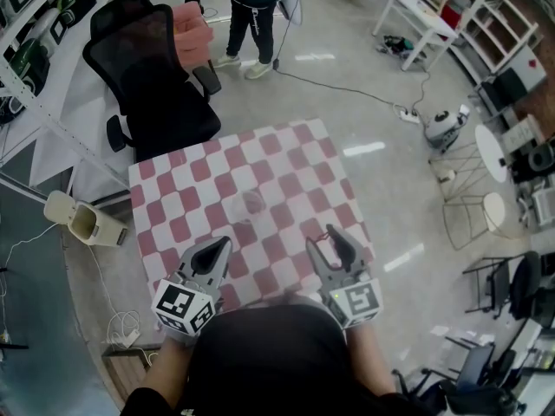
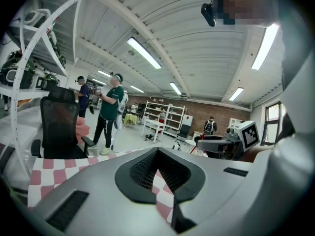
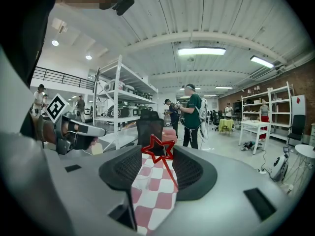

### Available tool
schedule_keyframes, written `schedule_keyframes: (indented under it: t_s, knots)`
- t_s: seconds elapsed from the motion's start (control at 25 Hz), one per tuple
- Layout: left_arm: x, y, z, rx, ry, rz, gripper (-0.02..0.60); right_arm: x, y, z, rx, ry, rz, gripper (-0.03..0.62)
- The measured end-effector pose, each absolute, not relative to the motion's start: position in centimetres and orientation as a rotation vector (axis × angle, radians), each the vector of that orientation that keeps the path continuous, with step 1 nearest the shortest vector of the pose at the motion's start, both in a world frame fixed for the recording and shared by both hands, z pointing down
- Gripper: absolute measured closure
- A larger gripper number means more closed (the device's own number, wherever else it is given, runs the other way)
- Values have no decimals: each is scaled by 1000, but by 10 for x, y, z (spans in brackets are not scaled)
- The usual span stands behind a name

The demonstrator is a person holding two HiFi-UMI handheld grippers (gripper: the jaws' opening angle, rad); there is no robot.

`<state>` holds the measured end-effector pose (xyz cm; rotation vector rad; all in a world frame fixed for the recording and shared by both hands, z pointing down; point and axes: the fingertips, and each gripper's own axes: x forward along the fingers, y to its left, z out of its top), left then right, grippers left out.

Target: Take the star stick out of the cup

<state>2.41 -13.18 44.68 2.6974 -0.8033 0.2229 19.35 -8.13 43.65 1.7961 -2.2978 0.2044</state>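
A clear plastic cup [image 1: 251,203] stands near the middle of the table's red-and-white checked cloth [image 1: 173,198]. In the right gripper view the cup [image 3: 141,179] shows faintly, left of centre. A red star stick [image 3: 158,148] shows between the wide-apart jaws of my right gripper [image 3: 158,152], star end up. Its thin stem slants down to the right jaw's inner edge, where its lower end is hidden. My right gripper [image 1: 323,234] hovers open over the near right of the table. My left gripper [image 1: 224,243] is at the near left, tips together, holding nothing.
A black office chair [image 1: 152,76] stands just beyond the table's far left corner. People stand farther back [image 1: 251,16]. A white bin [image 1: 82,222] lies on the floor to the left. Shelving [image 1: 35,24] lines the left side, and cables and white tables [image 1: 416,20] are at the right.
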Motion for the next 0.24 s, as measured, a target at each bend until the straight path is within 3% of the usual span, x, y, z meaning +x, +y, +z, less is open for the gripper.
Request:
schedule_keyframes:
  t_s: [0.24]
  knots:
    - [25,-131,445,2704,-802,222,541,193,-81,435,1795,-2296,207,388]
